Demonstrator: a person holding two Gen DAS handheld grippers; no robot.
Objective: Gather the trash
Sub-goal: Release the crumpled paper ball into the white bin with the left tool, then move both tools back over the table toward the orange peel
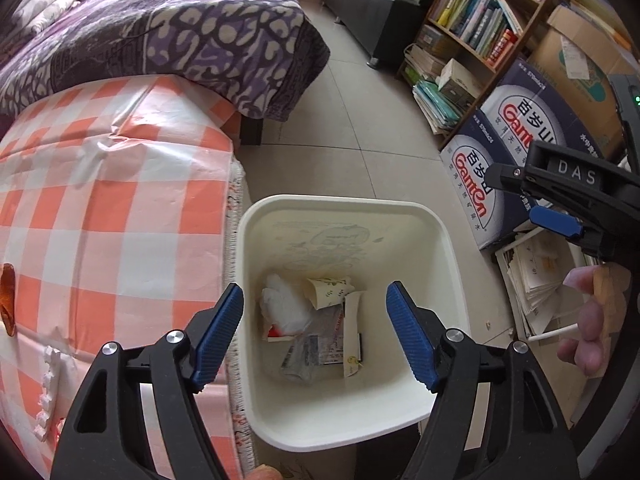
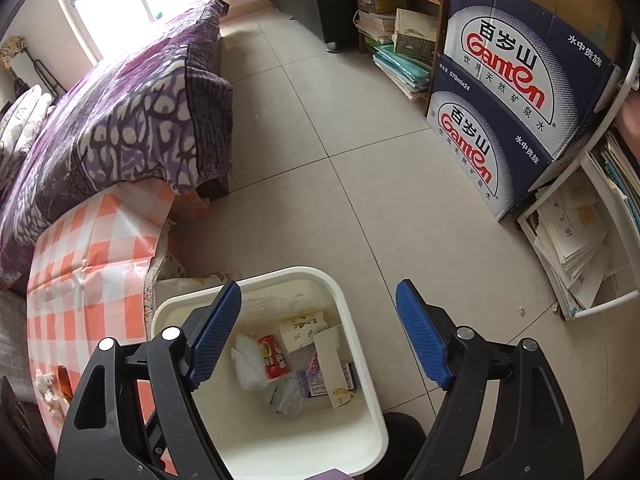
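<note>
I am holding my left gripper [image 1: 315, 332] over the white bin [image 1: 448, 248], jaws spread wide and gripping nothing. My right gripper [image 2: 319, 334] is hovering beside it, jaws likewise released. Trash is lying at the bin bottom: paper cup [image 1: 326, 290], white bag [image 1: 282, 306], red wrapper [image 2: 273, 356]. The bin is standing on the floor against the checkered table [image 1: 100, 200].

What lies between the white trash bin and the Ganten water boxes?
Bare tile floor separates the bin from the Ganten boxes; the right wrist view shows it.
</note>
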